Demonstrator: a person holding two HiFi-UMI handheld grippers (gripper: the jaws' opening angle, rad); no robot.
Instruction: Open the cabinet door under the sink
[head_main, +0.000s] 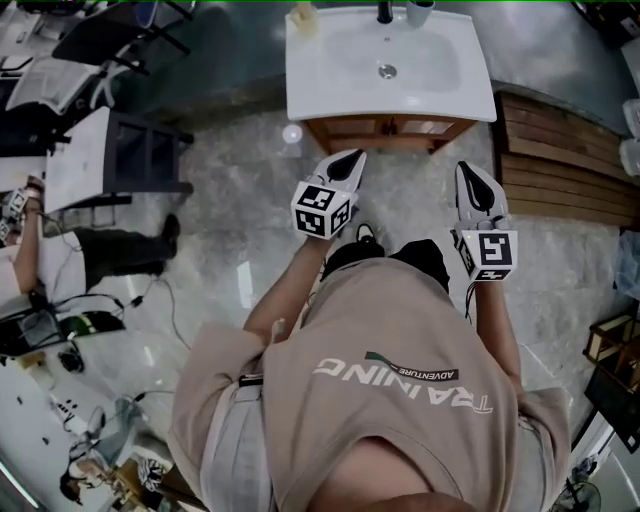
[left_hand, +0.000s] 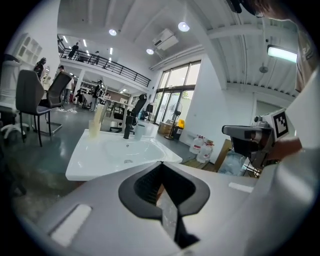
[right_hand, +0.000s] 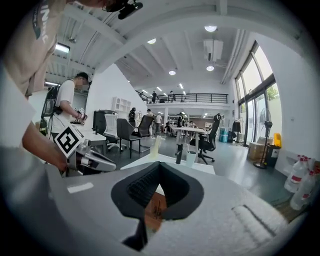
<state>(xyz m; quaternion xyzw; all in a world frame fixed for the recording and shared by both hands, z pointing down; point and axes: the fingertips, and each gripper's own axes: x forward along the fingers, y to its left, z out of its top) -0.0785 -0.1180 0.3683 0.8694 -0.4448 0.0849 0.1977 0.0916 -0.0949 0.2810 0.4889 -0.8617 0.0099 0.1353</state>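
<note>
The cabinet door is in the wooden cabinet under the white sink, in front of you and not yet reached. Your left gripper and right gripper both hover near it, apart from the wood, and each has its jaws closed together with nothing between them. I think you should first open the jaws of one gripper. Then bring it lower to the free edge of the door, close firmly there and pull slowly toward you. No view shows the grip place clearly.
</note>
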